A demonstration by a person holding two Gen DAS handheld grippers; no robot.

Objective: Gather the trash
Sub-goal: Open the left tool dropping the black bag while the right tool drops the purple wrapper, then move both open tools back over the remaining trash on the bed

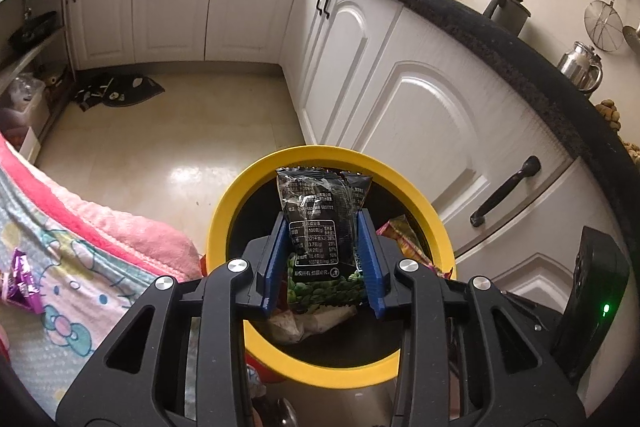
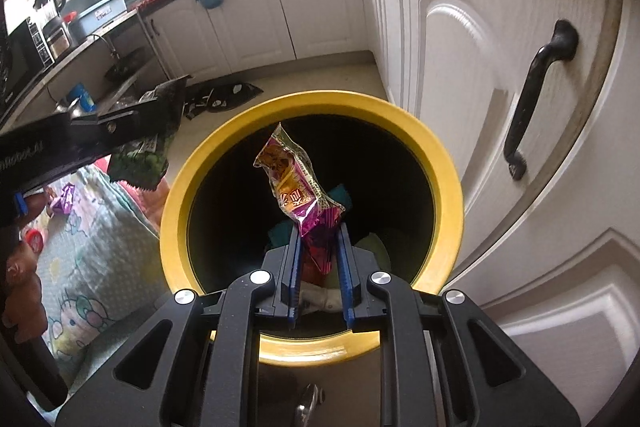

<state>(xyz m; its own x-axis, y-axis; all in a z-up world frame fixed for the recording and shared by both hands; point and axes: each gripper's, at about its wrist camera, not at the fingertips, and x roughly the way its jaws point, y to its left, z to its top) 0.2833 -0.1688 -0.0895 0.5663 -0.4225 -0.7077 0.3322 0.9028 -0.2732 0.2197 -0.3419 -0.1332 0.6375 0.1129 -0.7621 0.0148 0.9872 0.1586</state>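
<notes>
A: We hold both wrappers over the yellow bin [image 2: 436, 163]: left gripper [image 1: 322, 227] pinching the black snack packet [image 1: 322, 215], right gripper [image 2: 318, 231] narrow on the purple wrapper [image 2: 298, 183]

B: We let go next; the right grip perhaps loosens already

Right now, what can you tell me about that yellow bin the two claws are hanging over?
The yellow bin is round, with a thick, smooth, plastic-looking rim and a dark inside. It stands upright on the pale kitchen floor, close beside the white cabinet doors. It already holds trash: crumpled paper and coloured wrappers lie at the bottom. Over its mouth the left claw grips a black snack packet and the right claw a purple and gold wrapper. Neither visibly touches the rim.
</notes>
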